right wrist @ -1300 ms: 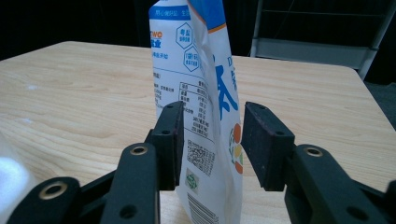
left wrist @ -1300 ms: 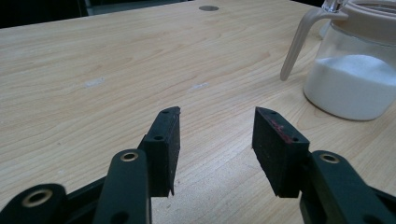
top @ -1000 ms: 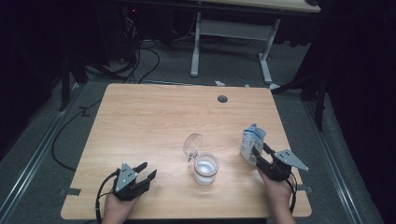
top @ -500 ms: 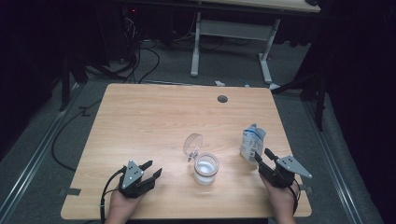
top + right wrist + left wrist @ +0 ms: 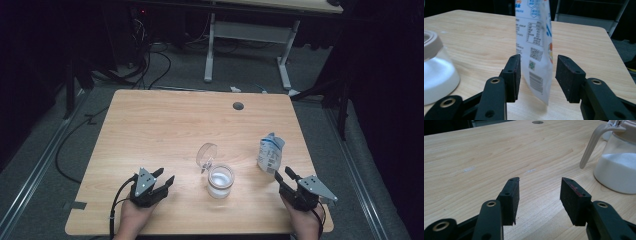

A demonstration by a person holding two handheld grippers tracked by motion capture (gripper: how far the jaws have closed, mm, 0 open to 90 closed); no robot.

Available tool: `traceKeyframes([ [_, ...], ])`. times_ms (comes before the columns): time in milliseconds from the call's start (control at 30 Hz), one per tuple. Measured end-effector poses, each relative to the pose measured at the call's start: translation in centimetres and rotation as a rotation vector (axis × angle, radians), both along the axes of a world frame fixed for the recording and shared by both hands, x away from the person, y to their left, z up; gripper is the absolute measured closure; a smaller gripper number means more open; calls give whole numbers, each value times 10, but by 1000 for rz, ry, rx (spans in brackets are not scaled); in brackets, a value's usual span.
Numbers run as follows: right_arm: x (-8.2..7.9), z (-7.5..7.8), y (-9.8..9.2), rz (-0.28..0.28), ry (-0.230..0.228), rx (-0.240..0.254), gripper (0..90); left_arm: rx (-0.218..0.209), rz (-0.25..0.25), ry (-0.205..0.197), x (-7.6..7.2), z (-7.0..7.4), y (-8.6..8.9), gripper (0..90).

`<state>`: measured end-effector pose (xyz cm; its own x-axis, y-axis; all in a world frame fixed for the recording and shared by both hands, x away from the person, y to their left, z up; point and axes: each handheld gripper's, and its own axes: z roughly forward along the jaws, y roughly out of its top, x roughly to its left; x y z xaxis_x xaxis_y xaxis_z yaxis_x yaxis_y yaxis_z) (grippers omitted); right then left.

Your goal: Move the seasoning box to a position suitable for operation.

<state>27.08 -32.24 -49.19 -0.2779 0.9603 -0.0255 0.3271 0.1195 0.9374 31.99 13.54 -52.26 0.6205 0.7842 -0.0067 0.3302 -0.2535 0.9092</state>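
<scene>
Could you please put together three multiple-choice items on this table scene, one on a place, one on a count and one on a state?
1. Where does the white pouch stand relative to the glass jar?
A. nearer the person's right side
B. nearer the person's left side
C. inside it

2. How many hand-held grippers rest at the near table edge?
A. one
B. two
C. three

3. What state is the jar's lid in?
A. shut
C. missing
B. flipped open

Answers: 1 A, the pouch stands by the right hand-held gripper. 2 B, the left hand-held gripper and the right one. 3 B, the lid stands up behind the mouth.

Both hands rest low, left gripper (image 5: 159, 181) and right gripper (image 5: 283, 176) fingers apart.
</scene>
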Motion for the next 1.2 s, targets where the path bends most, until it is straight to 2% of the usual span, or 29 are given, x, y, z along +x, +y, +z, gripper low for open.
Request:
traceKeyframes([
  [300, -7, -3, 13, 45, 7, -19, 560, 0, -10, 25, 3, 0, -2, 495],
  [567, 1, -9, 34, 115, 33, -38, 558, -1, -8, 35, -1, 2, 3, 495],
  [800, 14, -14, 55, 165, 68, -53, 560, -69, 4, 75, -5, 3, 13, 492],
  [967, 21, -18, 67, 174, 90, -55, 615, -79, 34, 70, -7, 3, 14, 537],
  [1100, 23, -21, 73, 197, 98, -60, 632, -79, 32, 56, -5, 6, 9, 551],
  [1200, 21, -21, 77, 221, 97, -63, 655, -81, 30, 54, -5, 8, 4, 597],
])
